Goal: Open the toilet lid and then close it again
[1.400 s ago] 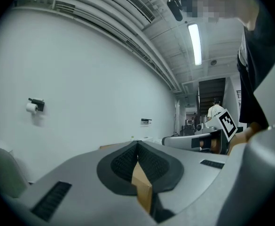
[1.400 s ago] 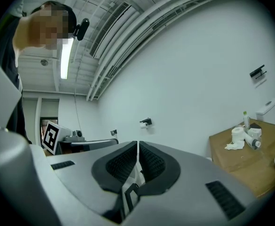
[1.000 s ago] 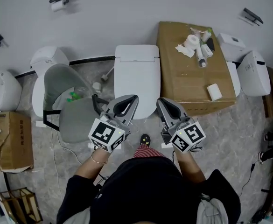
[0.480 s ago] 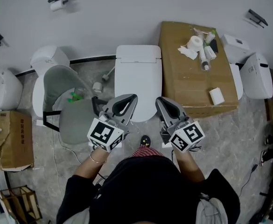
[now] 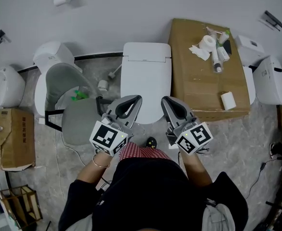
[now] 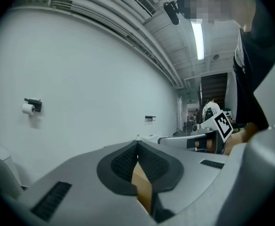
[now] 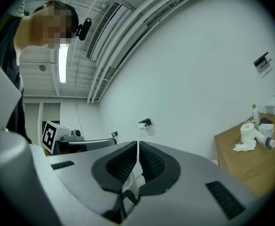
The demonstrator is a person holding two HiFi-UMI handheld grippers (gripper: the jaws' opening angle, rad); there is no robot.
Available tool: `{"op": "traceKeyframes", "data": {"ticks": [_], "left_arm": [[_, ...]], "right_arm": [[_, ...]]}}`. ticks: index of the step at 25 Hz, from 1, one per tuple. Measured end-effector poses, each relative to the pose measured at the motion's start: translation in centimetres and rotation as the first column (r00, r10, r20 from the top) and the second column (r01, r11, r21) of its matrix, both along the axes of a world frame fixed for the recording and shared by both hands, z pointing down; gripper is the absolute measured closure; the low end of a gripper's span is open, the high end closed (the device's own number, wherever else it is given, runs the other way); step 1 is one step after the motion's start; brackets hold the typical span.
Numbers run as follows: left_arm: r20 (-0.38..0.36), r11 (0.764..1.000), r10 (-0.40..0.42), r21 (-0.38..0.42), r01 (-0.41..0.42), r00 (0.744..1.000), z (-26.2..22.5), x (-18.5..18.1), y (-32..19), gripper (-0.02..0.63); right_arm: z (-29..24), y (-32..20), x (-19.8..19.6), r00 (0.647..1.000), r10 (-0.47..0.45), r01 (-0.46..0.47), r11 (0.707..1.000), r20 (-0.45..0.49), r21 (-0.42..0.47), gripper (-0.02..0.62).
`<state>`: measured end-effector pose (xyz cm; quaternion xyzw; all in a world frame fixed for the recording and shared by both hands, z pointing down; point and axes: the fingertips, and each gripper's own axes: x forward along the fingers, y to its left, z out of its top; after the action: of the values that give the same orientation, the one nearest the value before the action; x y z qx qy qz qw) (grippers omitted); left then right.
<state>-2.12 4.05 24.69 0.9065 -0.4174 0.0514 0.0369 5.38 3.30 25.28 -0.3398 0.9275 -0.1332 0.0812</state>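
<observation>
Fingers (image 6: 121,166) of the left gripper (image 5: 136,100) are pressed together at their tips with nothing caught between them; the brown sliver showing lower down in their gap is judged to be background. The right gripper (image 5: 166,100) is the same, its pads (image 7: 151,166) meeting in a thin line and holding nothing. In the head view both grippers sit at lower centre, side by side, with their tips over the near edge of the toilet (image 5: 131,120). Both gripper views look out at the wall (image 5: 131,13) and ceiling and not down at the lid (image 5: 146,78), so they seem to be held above it and not touching. The lid lies shut and flat at upper centre, between the chair (image 5: 78,121) at left and the box (image 5: 198,88) at right. Its hinge end is towards the wall at the top of the frame. It looks like a stiff, smooth, white plastic shell, likely light but slippery, swinging only about that far hinge. The best hold is probably the near front lip, farthest from the hinge, where the least effort lifts it. The jaws would have to part to pinch that edge, or one tip could hook under it. When it is lowered again it should be guided down, since hard plastic dropped on the seat could bang or crack.
</observation>
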Motion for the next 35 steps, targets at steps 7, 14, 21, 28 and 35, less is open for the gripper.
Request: {"op": "traceKeyframes", "data": {"ticks": [7, 14, 21, 28, 35], "left_arm": [[-0.007, 1.000, 0.019, -0.014, -0.019, 1.000, 0.4, -0.1, -0.6, 0.601], [-0.008, 0.999, 0.036, -0.026, -0.037, 0.999, 0.9, 0.0, -1.5, 0.601], [-0.007, 0.998, 0.018, -0.052, -0.018, 1.000, 2.5, -0.2, -1.9, 0.601], [-0.021, 0.998, 0.020, -0.067, -0.021, 1.000, 4.0, 0.1, -2.2, 0.601], [-0.040, 1.000, 0.000, -0.027, -0.001, 0.999, 4.2, 0.4, -2.6, 0.601]], "right_arm": [[0.4, 0.0, -0.4, 1.000, 0.010, -0.010, 1.000, -0.009, -0.012, 0.569], [0.8, -0.5, -0.8, 1.000, 0.022, -0.022, 1.000, -0.011, -0.019, 0.569], [2.7, -0.8, -1.1, 0.999, 0.004, -0.006, 0.999, -0.040, -0.037, 0.569], [4.7, -1.4, -1.2, 0.999, -0.008, 0.005, 0.998, -0.036, -0.070, 0.569], [6.4, -1.8, -1.4, 0.999, -0.025, 0.022, 0.997, -0.039, -0.078, 0.569]]}}
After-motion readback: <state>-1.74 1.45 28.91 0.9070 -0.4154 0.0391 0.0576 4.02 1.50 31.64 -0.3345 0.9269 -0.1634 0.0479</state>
